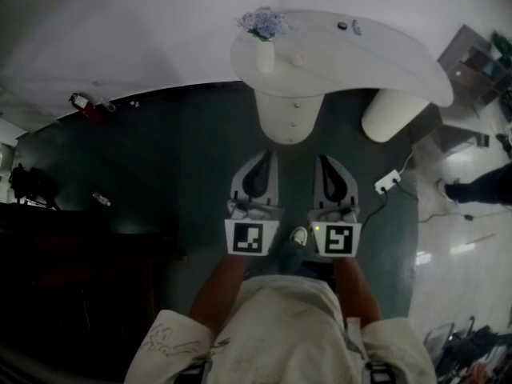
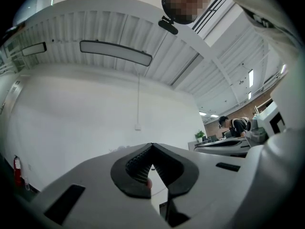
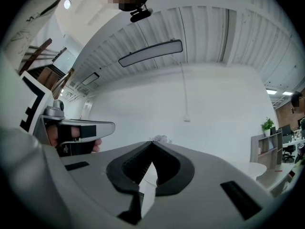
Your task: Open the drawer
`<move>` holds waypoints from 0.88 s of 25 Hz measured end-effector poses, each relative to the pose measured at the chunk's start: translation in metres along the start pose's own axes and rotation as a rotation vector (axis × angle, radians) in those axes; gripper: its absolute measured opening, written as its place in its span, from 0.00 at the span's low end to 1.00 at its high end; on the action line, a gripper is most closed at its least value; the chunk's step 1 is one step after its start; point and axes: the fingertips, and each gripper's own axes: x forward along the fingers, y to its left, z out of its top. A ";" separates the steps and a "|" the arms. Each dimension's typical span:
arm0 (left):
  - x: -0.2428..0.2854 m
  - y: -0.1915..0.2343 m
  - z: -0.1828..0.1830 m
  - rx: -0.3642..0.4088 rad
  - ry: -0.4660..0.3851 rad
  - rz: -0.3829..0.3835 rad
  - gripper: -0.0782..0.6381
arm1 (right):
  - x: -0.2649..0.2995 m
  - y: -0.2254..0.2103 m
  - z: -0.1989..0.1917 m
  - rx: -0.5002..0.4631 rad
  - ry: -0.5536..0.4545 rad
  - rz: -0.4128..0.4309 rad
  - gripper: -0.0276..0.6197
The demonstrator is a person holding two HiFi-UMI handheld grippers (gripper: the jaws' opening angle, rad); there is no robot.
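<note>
drawer [image 1: 293, 117], shut, front twd person [image 1: 280, 318]

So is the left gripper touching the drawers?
Apart. The head view shows a strip of dark floor between the left gripper and the drawers.

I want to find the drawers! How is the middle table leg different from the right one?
The middle leg has small knobs down its front; the right leg looks plain. The middle leg stands at the vase end of the tabletop; the right leg stands at the other end. Both are white and rounded.
</note>
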 end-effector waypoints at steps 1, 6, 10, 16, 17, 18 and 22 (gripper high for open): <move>0.011 -0.003 -0.003 0.005 0.003 0.002 0.10 | 0.008 -0.010 -0.004 0.000 0.003 0.006 0.05; 0.057 -0.011 -0.014 0.029 0.013 0.017 0.10 | 0.041 -0.050 -0.022 0.034 0.004 0.021 0.05; 0.080 -0.007 -0.028 0.028 0.036 0.030 0.10 | 0.064 -0.067 -0.038 0.061 0.014 0.013 0.05; 0.111 0.023 -0.069 0.015 0.076 0.035 0.10 | 0.107 -0.067 -0.081 0.046 0.066 0.017 0.05; 0.117 0.030 -0.078 0.011 0.079 0.036 0.10 | 0.115 -0.065 -0.091 0.042 0.074 0.016 0.05; 0.122 0.038 -0.088 0.009 0.082 0.035 0.10 | 0.123 -0.062 -0.101 0.039 0.082 0.014 0.05; 0.140 0.062 -0.133 0.011 0.117 0.027 0.10 | 0.153 -0.054 -0.147 0.029 0.128 0.007 0.05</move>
